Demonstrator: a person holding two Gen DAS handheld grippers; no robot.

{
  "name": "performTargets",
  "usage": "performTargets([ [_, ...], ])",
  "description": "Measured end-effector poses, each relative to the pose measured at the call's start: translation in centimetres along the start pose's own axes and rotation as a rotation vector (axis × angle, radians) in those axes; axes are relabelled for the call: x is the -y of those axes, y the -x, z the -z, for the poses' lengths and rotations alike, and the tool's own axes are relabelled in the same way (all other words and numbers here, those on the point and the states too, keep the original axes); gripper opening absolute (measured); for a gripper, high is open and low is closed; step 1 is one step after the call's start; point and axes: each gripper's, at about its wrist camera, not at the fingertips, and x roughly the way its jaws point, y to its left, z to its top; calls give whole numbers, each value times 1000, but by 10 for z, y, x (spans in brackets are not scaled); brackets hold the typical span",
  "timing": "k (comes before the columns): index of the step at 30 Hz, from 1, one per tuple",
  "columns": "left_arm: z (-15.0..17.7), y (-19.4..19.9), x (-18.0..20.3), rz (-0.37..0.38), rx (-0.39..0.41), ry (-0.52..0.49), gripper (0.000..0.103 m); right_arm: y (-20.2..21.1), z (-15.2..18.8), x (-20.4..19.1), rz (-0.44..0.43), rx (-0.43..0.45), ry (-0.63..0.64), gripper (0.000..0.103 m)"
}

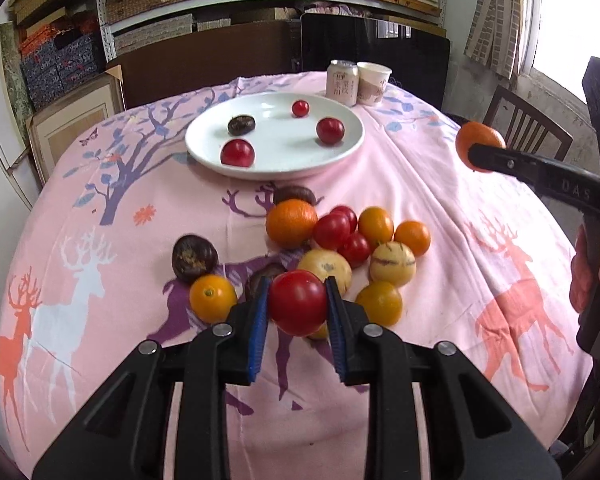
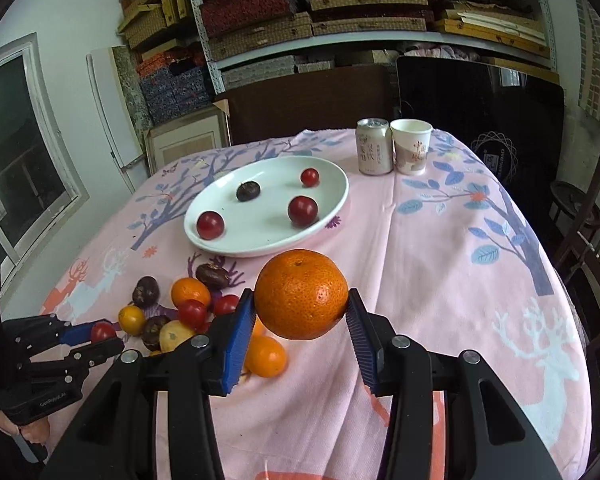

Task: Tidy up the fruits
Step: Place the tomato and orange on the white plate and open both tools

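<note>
Tongs, left (image 1: 298, 308) gripping tomato (image 1: 299, 302), right (image 2: 300, 312) clamping orange (image 2: 301, 294), both angled downward

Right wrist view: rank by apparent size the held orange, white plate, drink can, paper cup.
1. white plate
2. orange, held in the right gripper; nearness to the camera inflates it
3. drink can and paper cup: look alike, not ranked

Both fisheye cameras ride just behind their own hand-held gripper fingers, angled down across the counter (image 1: 420, 184) toward the shelves (image 2: 340, 12), the left view from nearer the fruit pile (image 1: 340, 248), the right from farther right, both sharing the white plate (image 2: 332, 200), can (image 1: 342, 82) and cup (image 2: 411, 152).
</note>
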Motion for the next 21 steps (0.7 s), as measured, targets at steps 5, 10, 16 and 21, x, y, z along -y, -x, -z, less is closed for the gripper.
performTargets([
  [5, -55, -5, -4, -20, 53, 9, 26, 1, -24, -17, 0, 55, 65, 47],
  [10, -102, -31, -12, -23, 75, 29, 26, -30, -44, -35, -9, 33, 123, 47],
  [16, -140, -90, -37, -54, 35, 79, 26, -97, -59, -48, -19, -58, 145, 47],
  [21, -159, -141, -60, -83, -33, 141, 27, -142, -68, -49, -1, -132, 133, 47],
])
